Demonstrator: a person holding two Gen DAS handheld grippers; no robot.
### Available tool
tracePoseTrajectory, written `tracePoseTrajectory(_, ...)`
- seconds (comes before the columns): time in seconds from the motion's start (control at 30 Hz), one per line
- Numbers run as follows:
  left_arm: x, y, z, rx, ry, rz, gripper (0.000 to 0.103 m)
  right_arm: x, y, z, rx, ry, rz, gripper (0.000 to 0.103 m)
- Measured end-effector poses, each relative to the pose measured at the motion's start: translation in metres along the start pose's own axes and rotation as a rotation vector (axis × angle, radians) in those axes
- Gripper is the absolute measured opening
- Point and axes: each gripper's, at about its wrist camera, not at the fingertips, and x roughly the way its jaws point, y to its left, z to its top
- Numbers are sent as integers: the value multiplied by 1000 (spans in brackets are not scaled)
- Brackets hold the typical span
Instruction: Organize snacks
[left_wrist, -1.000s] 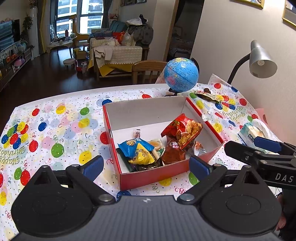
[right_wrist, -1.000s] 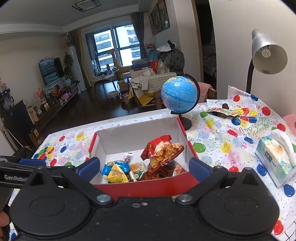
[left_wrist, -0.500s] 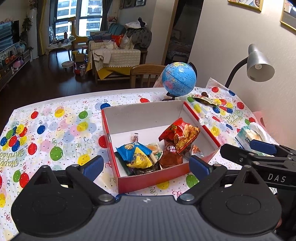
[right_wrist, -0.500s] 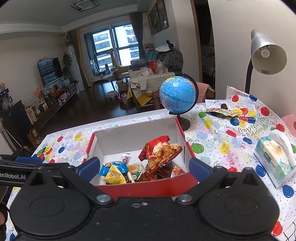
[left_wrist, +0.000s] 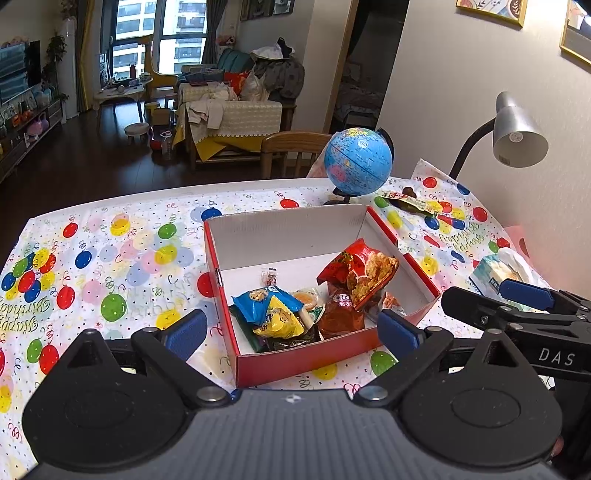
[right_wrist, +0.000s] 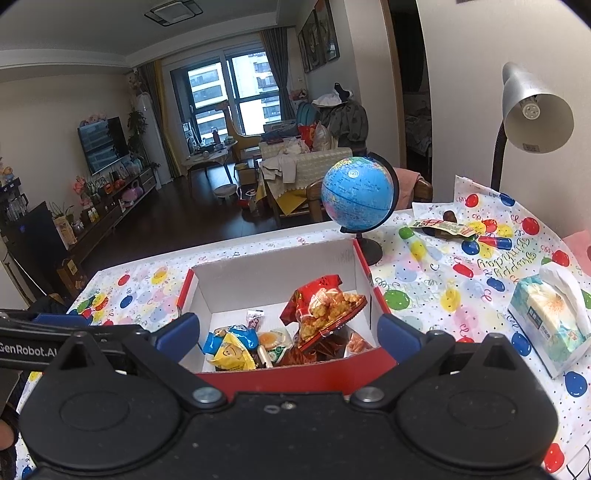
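Right now both grippers are hovering wide apart, nothing btwn the pads. The left gripper (left_wrist: 291, 330) is framing the near wall of the red box (left_wrist: 306, 356) at 12 o'clock; its blue pads are sitting clear of the cardboard, one each side. The right gripper (right_wrist: 288, 338) is doing likewise from approx the same side. Inside the box the snacks are piling at the near end: a blue-yellow packet (left_wrist: 275, 314) w/ a red chip bag (left_wrist: 364, 271) leaning just beyond, toward 1 o'clock. Further off, a globe (right_wrist: 354, 192) is standing past the box's far corner; a tissue pack (right_wrist: 550, 321) is lying at 3 o'clock.
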Motion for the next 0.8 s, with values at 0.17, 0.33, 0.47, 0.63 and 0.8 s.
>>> tracePoseTrajectory(0.17,0,0,0,2,0,0,99,0,0,0,3,1,2,103)
tracePoseTrajectory(0.33,-1,-3,-1,5,1,-3,99,-1,0,0,3,2,1,103)
tracePoseTrajectory(0.47,-1,-3,-1,3,1,-2,99,-1,-1,0,6,4,1,103)
tracePoseTrajectory(0.63,0,-5,-4,0,7,0,99,-1,-1,-2,6,6,5,103)
tracePoseTrajectory(0.8,0,-5,-7,-3,12,4,99,0,-2,-7,12,10,10,103)
